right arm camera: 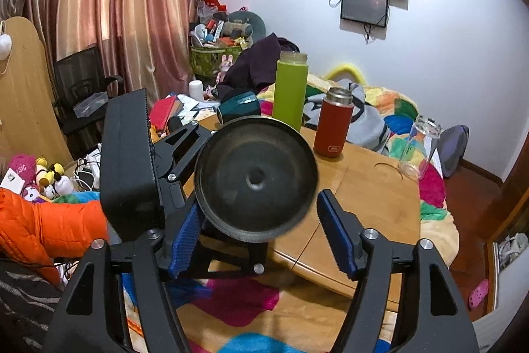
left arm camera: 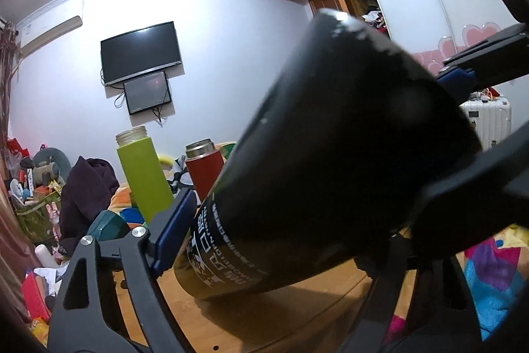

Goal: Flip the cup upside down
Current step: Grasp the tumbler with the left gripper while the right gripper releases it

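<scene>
A black cup [left arm camera: 330,161] with white lettering is held tilted above the wooden table [left arm camera: 231,320]. My left gripper [left arm camera: 314,148] is shut on it, one blue pad [left arm camera: 175,230] at the lower left and the other at the upper right. In the right wrist view the cup's round base [right arm camera: 256,179] faces the camera, with the left gripper's body behind it. My right gripper [right arm camera: 261,234] is open, its blue pads [right arm camera: 337,234] on either side of the cup's base and apart from it.
On the table stand a green bottle [right arm camera: 291,91], a red flask [right arm camera: 334,124], a teal cup [right arm camera: 239,106] lying down and a clear glass [right arm camera: 420,144]. A colourful quilt [right arm camera: 380,108] lies behind. A chair [right arm camera: 82,88] and clutter are at the left.
</scene>
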### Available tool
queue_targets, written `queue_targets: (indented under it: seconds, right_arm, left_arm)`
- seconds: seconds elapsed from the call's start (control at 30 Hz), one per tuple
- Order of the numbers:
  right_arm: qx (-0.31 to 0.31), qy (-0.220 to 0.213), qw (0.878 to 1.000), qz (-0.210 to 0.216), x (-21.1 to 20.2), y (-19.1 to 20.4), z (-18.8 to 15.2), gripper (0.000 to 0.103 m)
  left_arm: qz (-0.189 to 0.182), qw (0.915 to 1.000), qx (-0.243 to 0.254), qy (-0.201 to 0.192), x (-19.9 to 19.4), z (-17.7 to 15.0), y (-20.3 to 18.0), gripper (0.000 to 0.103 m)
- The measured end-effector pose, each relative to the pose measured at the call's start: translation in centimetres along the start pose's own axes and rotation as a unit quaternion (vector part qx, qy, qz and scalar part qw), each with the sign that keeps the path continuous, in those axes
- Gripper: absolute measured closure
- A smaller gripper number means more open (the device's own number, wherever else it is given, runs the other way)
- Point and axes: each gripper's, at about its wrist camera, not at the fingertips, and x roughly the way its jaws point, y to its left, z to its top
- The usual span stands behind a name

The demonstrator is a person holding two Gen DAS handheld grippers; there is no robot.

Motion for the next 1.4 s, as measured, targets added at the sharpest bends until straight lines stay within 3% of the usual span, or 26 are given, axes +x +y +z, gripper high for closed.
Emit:
queue_targets:
  seconds: [0.1, 0.37, 0.73, 0.93, 1.23, 1.4]
  right_arm:
    - [-0.002, -0.012, 1.0, -0.009, -0.7, -0.2, 0.0, 0.026]
    - [0.023, -0.03, 0.998, -0.047, -1.0, -1.5, 0.2, 0.025]
    - [0.074, -0.025, 0.995, -0.062, 2.2, -3.4, -0.6, 0.025]
    - [0.098, -0.032, 0.991, -0.084, 3.0, -4.4, -0.9, 0.025]
    - [0.125, -0.034, 0.988, -0.083, 3.2, -5.2, -1.2, 0.025]
    - [0.128, -0.035, 0.988, -0.082, 3.4, -5.4, -1.2, 0.025]
  left_arm:
    - [0.003, 0.9999, -0.009, 0.003, -0.2, 0.6, 0.7, 0.025]
    - [-0.025, 0.9967, -0.064, 0.044, 0.6, 3.2, 3.8, 0.035]
    - [-0.095, 0.9761, -0.153, 0.121, 4.5, 5.1, 8.3, 0.035]
    - [-0.109, 0.9692, -0.163, 0.149, 6.5, 5.7, 9.2, 0.035]
    - [-0.113, 0.96, -0.188, 0.173, 9.0, 5.8, 10.4, 0.036]
    - [-0.118, 0.9604, -0.186, 0.17, 8.9, 5.7, 10.5, 0.036]
